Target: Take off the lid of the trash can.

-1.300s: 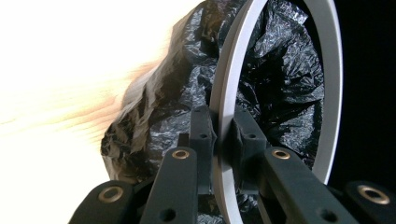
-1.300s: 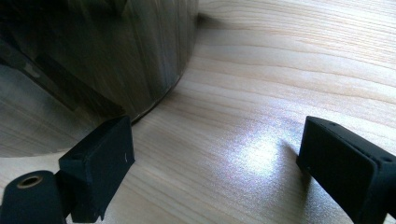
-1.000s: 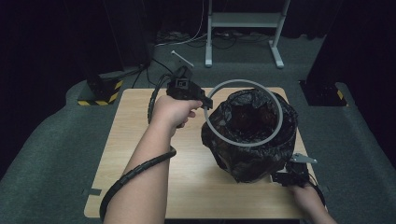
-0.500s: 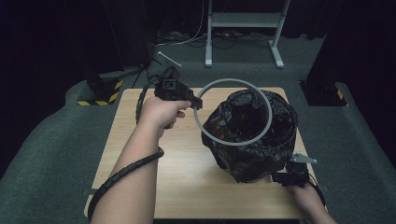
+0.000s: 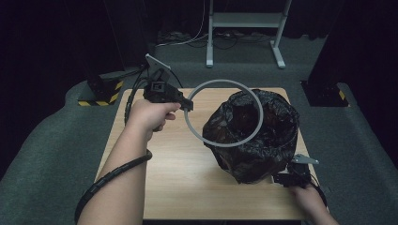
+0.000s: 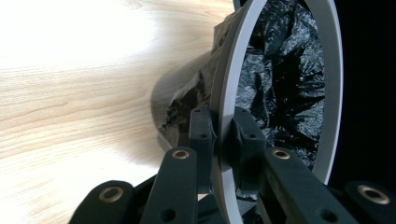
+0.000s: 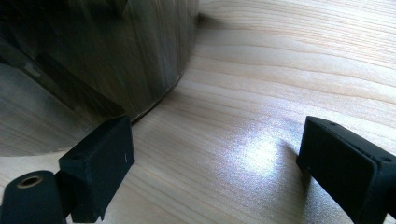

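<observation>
**Ring lifted off bin, bag next**

Left hand-held gripper (image 5: 187,104) is clenched on the grey ring (image 5: 224,143), jaws pinching the rim from both sides. Same grip in the left gripper view: ring (image 6: 227,93) stands on edge between the pads, bag showing through it.

Ring is in the air, tilted, up and to the left of the bin (image 5: 253,154); its right part overlaps the bin mouth in the high view. Can't tell if it clears the bag edge completely.

Black bag (image 5: 281,126) lines the bin, top edge loose and crumpled around the mouth. Bin sits on the right half of the desk (image 5: 178,178).

Right hand-held gripper (image 5: 287,178) is low at the bin's base, near the front right corner of the desk. Right gripper view: jaws spread wide, nothing between them, left pad (image 7: 100,161) just beside the bin wall (image 7: 93,70), whether touching I can't tell.

Step as I read it: retaining ring being taken off, or brought on, to deal with the bag

Next move needs:
- ring kept level enough not to snag the loose bag edge
- a bare patch on the left of the desk if it's getting parked
- right side steadying the bin so it doesn't tip
</observation>
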`<control>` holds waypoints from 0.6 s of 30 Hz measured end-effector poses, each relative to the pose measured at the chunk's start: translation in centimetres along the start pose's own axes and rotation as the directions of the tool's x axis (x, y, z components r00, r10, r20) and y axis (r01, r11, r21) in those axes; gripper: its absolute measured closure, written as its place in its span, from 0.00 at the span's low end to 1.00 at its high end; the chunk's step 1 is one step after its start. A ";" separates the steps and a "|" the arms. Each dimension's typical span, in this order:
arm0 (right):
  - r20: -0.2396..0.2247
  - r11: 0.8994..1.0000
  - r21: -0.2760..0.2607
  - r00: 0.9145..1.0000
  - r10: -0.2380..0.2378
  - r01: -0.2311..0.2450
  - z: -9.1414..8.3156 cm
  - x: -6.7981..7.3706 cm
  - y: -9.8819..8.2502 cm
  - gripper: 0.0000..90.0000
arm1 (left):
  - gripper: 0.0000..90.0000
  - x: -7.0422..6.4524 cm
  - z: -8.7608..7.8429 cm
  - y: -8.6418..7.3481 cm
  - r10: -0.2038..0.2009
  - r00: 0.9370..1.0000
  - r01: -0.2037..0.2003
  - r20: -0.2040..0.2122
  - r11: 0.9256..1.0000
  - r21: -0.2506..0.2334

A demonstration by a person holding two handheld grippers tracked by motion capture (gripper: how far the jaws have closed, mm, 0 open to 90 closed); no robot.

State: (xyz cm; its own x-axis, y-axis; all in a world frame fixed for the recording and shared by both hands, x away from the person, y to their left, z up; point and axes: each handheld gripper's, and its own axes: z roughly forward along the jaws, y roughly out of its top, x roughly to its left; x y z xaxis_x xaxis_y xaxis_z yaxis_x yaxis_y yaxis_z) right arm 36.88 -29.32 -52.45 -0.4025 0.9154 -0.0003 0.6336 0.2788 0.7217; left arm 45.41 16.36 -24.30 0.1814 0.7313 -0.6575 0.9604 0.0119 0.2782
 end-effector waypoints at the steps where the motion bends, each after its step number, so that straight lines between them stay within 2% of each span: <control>1: 0.000 1.000 0.000 1.000 0.000 0.000 0.0 0.0 0.0 0.11 | 0.90 0.2 -0.1 -0.1 -0.005 1.000 0.005 0.000 1.000 -0.003; 18: 0.000 1.000 0.000 1.000 0.000 0.000 0.0 0.0 0.0 0.11 | 0.90 2.5 -1.9 -0.9 -0.028 1.000 0.028 -0.002 0.999 -0.018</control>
State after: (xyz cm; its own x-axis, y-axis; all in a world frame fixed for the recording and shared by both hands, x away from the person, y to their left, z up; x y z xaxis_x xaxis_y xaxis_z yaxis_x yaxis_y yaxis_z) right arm 36.87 -29.31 -52.45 -0.4020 0.9156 -0.0004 0.6338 0.2786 0.7215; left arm 44.60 19.49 -24.81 0.1542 0.7319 -0.6638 0.9612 0.0445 0.2723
